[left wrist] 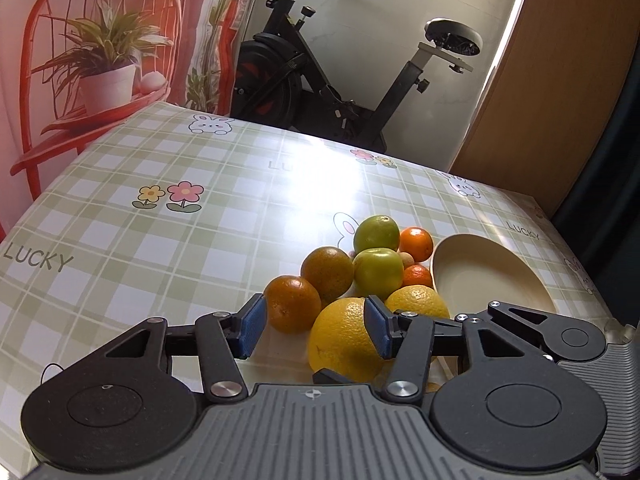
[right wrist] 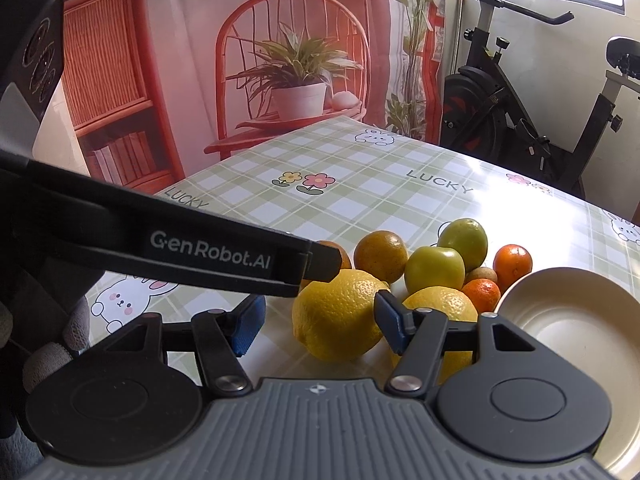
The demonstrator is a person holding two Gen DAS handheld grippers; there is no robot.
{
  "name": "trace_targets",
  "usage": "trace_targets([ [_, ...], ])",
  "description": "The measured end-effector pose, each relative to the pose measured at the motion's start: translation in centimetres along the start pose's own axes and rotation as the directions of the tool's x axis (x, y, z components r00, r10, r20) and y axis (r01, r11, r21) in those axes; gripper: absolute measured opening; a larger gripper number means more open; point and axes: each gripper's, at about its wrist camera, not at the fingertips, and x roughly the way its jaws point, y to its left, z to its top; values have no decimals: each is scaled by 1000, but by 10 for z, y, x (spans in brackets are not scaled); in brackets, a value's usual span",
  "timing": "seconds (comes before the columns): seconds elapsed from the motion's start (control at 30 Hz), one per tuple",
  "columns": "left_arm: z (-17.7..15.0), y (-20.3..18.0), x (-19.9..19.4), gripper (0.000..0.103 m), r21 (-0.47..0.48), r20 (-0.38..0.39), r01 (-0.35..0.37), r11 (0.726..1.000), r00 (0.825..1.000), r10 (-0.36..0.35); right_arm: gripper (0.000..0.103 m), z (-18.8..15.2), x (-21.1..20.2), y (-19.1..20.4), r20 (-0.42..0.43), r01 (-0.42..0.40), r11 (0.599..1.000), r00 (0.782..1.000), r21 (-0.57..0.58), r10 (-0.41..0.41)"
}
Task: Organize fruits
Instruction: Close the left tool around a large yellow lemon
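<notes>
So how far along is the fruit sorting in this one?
Barely started. The bowl holds no fruit in the part in view; all the fruit lies piled on the table beside it. Both grippers are open: the left gripper and the right gripper each straddle a lemon. Everything is left.

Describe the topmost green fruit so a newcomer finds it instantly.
Start at the cream oval plate on the checked tablecloth; the fruit pile sits to its left. The round green fruit is at the pile's far end, next to a small orange mandarin and behind a second, yellower green fruit.
</notes>
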Motion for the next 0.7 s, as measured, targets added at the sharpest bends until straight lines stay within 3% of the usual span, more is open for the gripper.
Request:
trace_targets([
  [0.27,-4,-6,15,51,27,-56,78,997,996,-76,63,0,0,0,2,-1,1000,1000,2,1],
  [0.7,-9,4,13,54,9,-41,52,999,998,-52,63,3,7,-2,-10,27,1000,1000,2,-27],
])
